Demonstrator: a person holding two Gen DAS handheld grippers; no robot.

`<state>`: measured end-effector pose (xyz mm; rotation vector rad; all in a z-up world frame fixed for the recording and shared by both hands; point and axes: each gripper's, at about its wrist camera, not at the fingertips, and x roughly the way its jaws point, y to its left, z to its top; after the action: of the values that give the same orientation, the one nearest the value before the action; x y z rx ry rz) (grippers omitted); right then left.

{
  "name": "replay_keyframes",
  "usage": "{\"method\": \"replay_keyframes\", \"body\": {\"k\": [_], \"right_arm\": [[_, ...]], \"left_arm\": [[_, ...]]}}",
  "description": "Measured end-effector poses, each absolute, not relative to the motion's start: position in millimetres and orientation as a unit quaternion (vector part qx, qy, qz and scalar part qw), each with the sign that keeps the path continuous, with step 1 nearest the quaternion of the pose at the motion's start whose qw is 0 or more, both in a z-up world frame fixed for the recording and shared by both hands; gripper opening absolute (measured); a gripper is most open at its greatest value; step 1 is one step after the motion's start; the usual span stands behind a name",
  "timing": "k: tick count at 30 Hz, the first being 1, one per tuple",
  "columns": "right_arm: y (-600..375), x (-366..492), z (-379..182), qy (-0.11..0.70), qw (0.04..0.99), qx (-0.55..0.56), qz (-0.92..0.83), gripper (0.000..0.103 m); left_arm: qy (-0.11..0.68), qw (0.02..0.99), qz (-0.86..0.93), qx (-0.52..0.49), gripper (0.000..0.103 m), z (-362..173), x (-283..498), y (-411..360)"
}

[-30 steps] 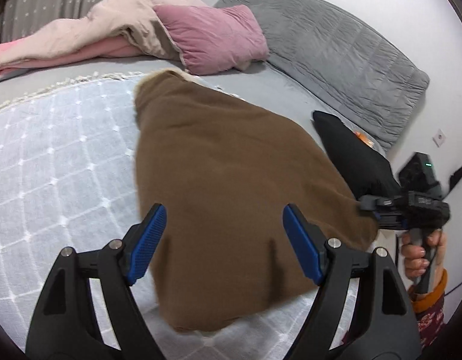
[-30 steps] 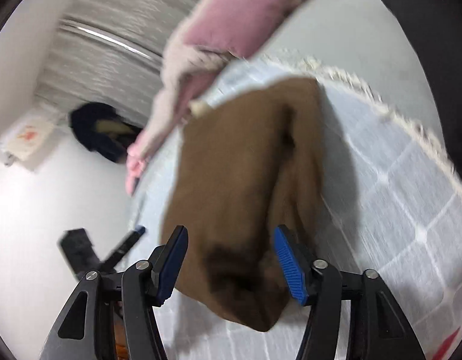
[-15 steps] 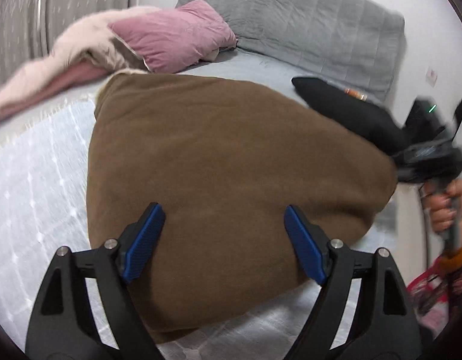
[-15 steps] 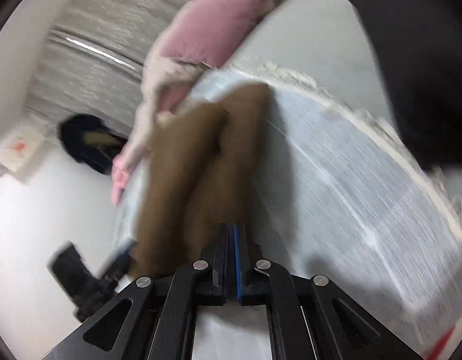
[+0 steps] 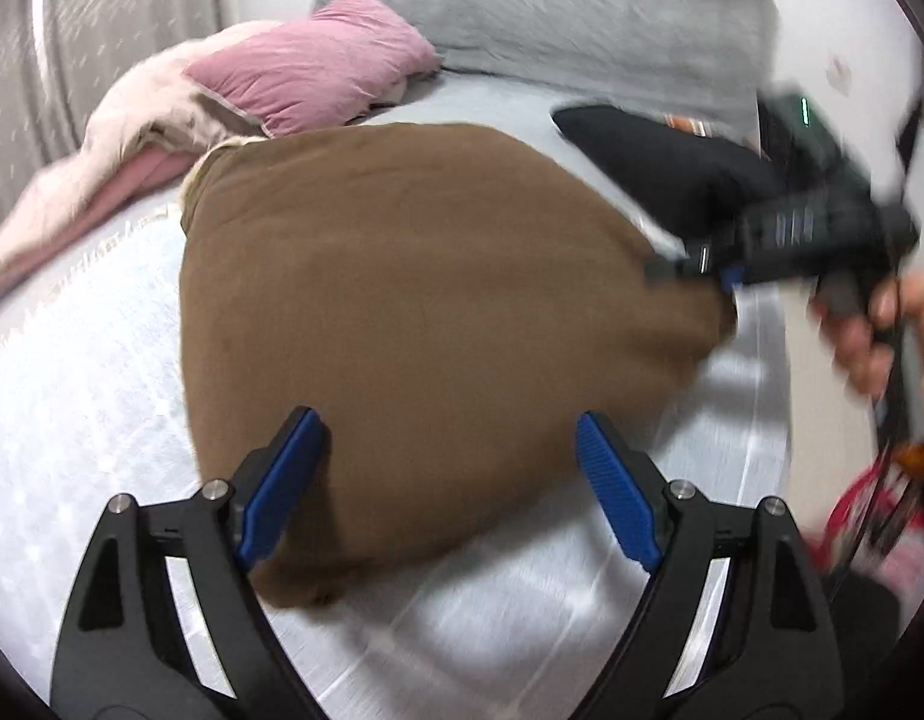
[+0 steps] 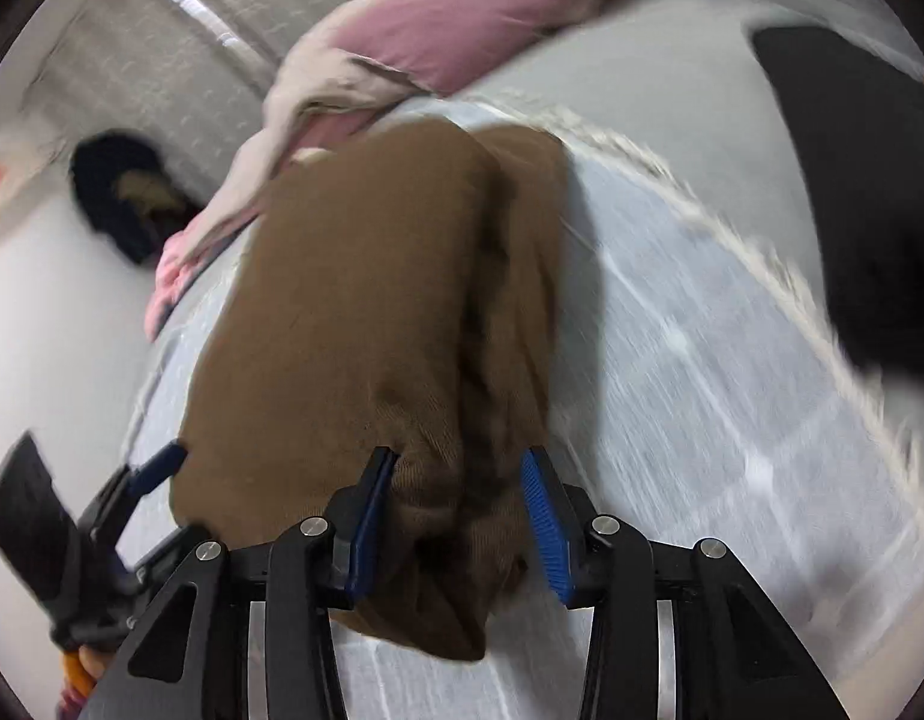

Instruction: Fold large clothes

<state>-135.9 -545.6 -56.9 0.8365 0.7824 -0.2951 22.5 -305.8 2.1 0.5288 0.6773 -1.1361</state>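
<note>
Brown garment (image 5: 414, 312) lies folded on the white blanket (image 5: 84, 396), long axis running away from the right gripper (image 6: 456, 516), whose jaws, just reopening, straddle its near end loosely, while the left gripper (image 5: 447, 480) hovers spread above its side.

Our right gripper (image 6: 459, 516), clamped tight a moment ago, has just been opening, and a bunched corner of the brown garment (image 6: 366, 312) sits between its fingers. Our left gripper (image 5: 444, 492) has slid in toward the garment's near edge, now at six o'clock.
</note>
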Motion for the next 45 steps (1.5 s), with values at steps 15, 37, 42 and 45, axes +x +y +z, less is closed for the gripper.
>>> {"method": "replay_keyframes", "body": {"k": [15, 37, 42, 45], "right_arm": [[-416.5, -172.4, 4.4, 0.336, 0.862, 0.247, -0.288, 0.082], [-409.4, -198.3, -39.6, 0.404, 0.794, 0.316, -0.326, 0.084], [-406.9, -200.4, -37.3, 0.407, 0.795, 0.311, -0.326, 0.084], [-404.0, -199.2, -36.3, 0.41, 0.796, 0.307, -0.322, 0.084]], "left_arm": [[0.472, 0.787, -0.349, 0.189, 0.097, 11.4, 27.0, -236.7], [0.481, 0.784, -0.34, 0.195, 0.1, 14.8, -1.2, -239.7], [0.487, 0.779, -0.344, 0.196, 0.1, 12.6, -2.3, -241.9], [0.492, 0.775, -0.347, 0.194, 0.1, 10.8, -3.3, -242.6]]}}
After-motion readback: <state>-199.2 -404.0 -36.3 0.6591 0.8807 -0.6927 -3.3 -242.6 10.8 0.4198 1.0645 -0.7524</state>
